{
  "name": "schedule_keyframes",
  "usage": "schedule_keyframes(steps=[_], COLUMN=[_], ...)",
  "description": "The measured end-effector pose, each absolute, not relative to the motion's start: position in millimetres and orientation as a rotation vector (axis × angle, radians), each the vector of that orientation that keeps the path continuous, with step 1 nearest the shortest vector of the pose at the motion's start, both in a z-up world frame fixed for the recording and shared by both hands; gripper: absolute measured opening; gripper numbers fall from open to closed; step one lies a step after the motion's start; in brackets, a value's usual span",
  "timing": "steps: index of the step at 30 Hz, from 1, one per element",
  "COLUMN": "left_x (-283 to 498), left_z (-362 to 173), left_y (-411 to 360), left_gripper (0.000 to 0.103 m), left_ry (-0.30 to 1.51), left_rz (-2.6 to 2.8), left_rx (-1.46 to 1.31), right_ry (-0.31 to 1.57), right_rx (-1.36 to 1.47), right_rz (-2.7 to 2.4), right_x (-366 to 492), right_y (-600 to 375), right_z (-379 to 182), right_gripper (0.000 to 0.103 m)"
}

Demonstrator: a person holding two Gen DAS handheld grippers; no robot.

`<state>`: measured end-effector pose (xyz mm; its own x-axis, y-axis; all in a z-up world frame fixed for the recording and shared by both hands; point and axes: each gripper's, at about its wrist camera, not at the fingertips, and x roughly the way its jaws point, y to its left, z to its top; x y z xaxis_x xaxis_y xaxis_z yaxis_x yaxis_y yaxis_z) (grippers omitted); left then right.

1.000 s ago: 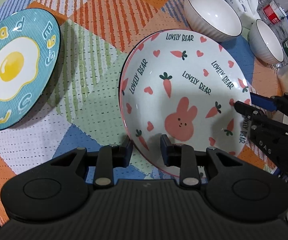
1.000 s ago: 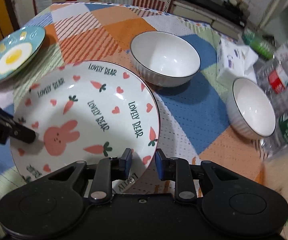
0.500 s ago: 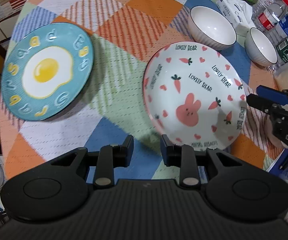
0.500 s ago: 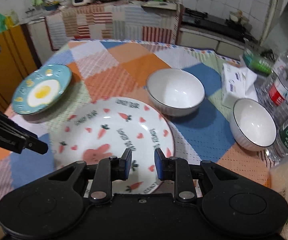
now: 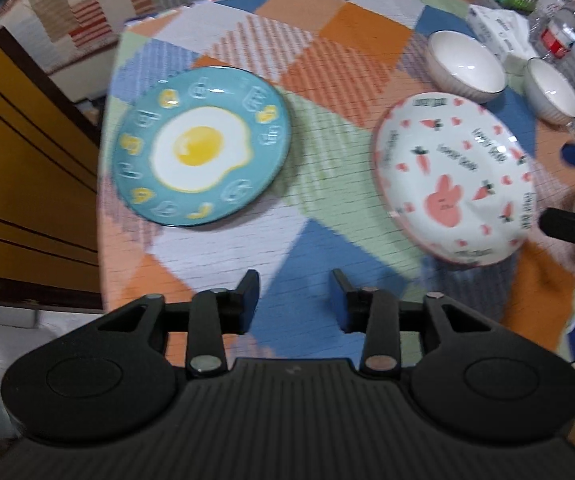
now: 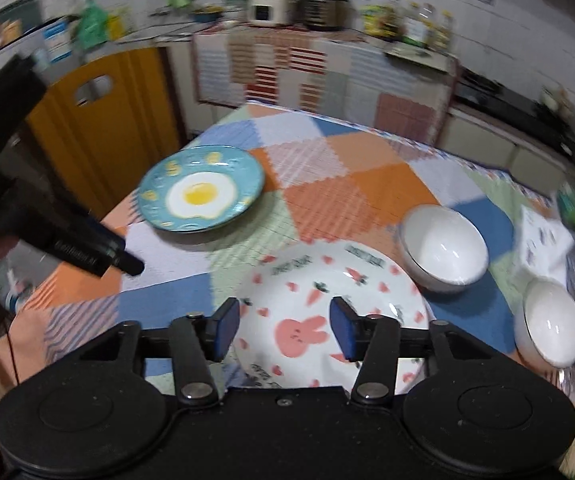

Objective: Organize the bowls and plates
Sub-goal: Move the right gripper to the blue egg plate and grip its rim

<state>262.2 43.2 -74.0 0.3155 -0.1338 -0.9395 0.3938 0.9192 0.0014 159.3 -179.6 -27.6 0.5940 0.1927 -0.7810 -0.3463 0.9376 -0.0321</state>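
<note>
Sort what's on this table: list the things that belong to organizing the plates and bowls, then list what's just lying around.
Belongs to the job:
- egg plate
- bunny plate
- nearer white bowl
- farther white bowl

Just lying about:
- tissue pack
- water bottles
- patchwork tablecloth, underneath everything

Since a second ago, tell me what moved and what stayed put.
Both grippers pulled back and up from the white rabbit-and-carrot plate, which they had flanked closely. The left gripper and right gripper opened wider, holding nothing. The rabbit plate, the teal fried-egg plate and two white bowls stayed in place.
</note>
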Motion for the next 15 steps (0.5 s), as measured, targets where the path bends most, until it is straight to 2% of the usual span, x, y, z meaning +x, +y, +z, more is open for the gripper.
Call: schedule_keyframes(steps=[1, 3, 6, 8, 9, 10, 13, 15], left_x=[261.6, 261.3, 262.8, 262.4, 262.3, 263.3, 270.7, 278.1], left_z=[-73.2, -72.1, -70.8, -68.8, -67.4, -66.6, -65.4, -66.8], left_y=[45.5, 51.3, 60.6, 65.7, 69.2, 72.2, 83.9, 94.0], left_gripper=[0.041, 0.041, 0.043, 0.052, 0.053, 0.056, 0.064, 0.064], left_ry=[1.194, 1.191, 1.205, 1.194, 1.186, 1.18, 1.155, 1.141], left_rz=[-0.348, -0.328, -0.323, -0.325, -0.321, -0.315, -0.291, -0.264], left_rx=[0.265, 0.285, 0.279, 0.286, 0.287, 0.285, 0.251, 0.212], right_ry=[0.87, 0.853, 0.885, 0.877, 0.873, 0.862, 0.804, 0.766], right_rx=[-0.206, -0.239, -0.325, -0.353, -0.36, -0.364, -0.347, -0.312], right_rz=[0.33, 0.353, 0.381, 0.395, 0.399, 0.406, 0.446, 0.49], right_x=[159.2, 160.2, 170.0, 176.0, 180.5, 185.6, 201.2, 212.3], right_y=[-175.0, -167.6, -153.4, -148.4, -146.7, -145.0, -139.5, -137.4], right_z=[-26.0, -23.7, -24.8, -24.0, -24.2, -24.0, -22.5, -24.0], right_gripper=[0.068, 0.073, 0.074, 0.078, 0.085, 0.088, 0.088, 0.088])
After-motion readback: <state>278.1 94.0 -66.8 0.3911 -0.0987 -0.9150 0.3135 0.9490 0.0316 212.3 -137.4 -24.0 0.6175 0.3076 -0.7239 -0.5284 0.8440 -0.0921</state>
